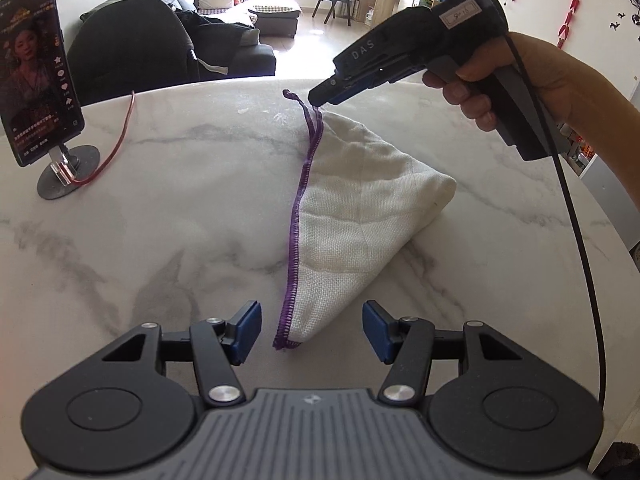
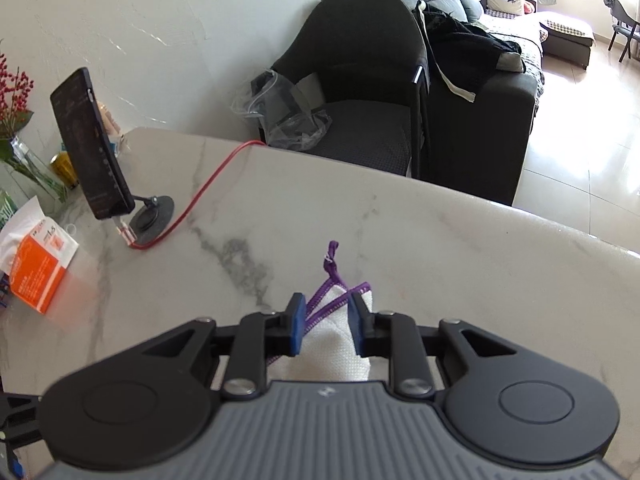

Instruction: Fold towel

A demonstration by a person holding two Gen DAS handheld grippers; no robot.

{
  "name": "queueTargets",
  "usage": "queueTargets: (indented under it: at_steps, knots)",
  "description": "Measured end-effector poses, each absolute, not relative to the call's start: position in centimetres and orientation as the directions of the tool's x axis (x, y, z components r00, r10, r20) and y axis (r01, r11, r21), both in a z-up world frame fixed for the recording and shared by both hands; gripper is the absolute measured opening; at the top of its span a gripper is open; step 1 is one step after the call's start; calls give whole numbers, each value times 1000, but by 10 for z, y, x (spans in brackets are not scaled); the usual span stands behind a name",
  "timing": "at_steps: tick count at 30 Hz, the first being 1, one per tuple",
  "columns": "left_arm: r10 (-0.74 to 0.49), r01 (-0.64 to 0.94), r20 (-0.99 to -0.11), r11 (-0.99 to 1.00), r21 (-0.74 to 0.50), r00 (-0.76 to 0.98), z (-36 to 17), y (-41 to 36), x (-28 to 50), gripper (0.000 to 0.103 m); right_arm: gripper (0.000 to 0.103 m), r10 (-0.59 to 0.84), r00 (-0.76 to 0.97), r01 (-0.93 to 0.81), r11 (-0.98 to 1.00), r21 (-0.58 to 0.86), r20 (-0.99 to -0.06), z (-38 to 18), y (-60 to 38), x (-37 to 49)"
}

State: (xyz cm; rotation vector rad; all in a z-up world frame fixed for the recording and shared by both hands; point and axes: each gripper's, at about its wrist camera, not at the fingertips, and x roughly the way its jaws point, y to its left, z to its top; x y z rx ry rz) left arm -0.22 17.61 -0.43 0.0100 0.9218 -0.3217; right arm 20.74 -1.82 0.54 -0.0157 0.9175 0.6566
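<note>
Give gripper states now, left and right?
Left gripper: open, holding nothing, towel corner between the jaws.
Right gripper: open, jaws straddling the towel's far corner.

You have a coarse-woven white cloth towel point(image 1: 360, 216), matt, with purple stitched edging, at frame centre on a smooth, glossy marble-look table point(image 1: 160, 208). Lower frame: your left gripper point(image 1: 312, 332) shows matt black plastic, blue rubbery pads point(image 1: 248, 332) and shiny metal rivets.

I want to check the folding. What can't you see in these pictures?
- Right wrist view: most of the towel, hidden behind the right gripper.
- Left wrist view: the towel's underside, against the table.
- Left wrist view: small writing on the phone, too tiny.
</note>
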Motion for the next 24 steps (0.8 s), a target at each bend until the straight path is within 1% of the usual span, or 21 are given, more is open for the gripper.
queueTargets:
  at_steps: [3, 8, 12, 14, 17, 19, 21, 24]
  knots:
    - [-296, 289, -763, 945, -149, 574, 4, 175, -1, 57, 26, 520, 419, -572, 788, 228, -744, 12, -27, 190]
    - [-320, 329, -758, 933, -147, 569, 9, 159, 5, 57, 26, 532, 380, -631, 747, 208, -757, 14, -34, 162]
    - [-349, 376, -755, 915, -147, 555, 9, 140, 11, 57, 21, 542, 322, -694, 693, 196, -776, 10, -29, 141]
    - [-359, 398, -756, 906, -143, 547, 8, 132, 15, 54, 17, 537, 298, -729, 661, 175, -789, 7, -22, 130]
    - [-345, 407, -776, 905, -126, 527, 0, 125, 20, 52, 16, 522, 282, -768, 626, 137, -805, 1, -14, 117]
    - [-333, 400, -791, 908, -124, 513, -7, 126, 23, 49, 16, 507, 287, -778, 618, 111, -813, -3, -14, 112]
    - [-323, 383, -803, 915, -129, 501, -15, 132, 24, 49, 16, 497, 291, -772, 627, 106, -818, -8, -22, 113]
    - [-358, 381, -782, 909, -168, 511, -19, 144, 20, 48, 14, 486, 296, -751, 650, 113, -822, -15, -41, 116]
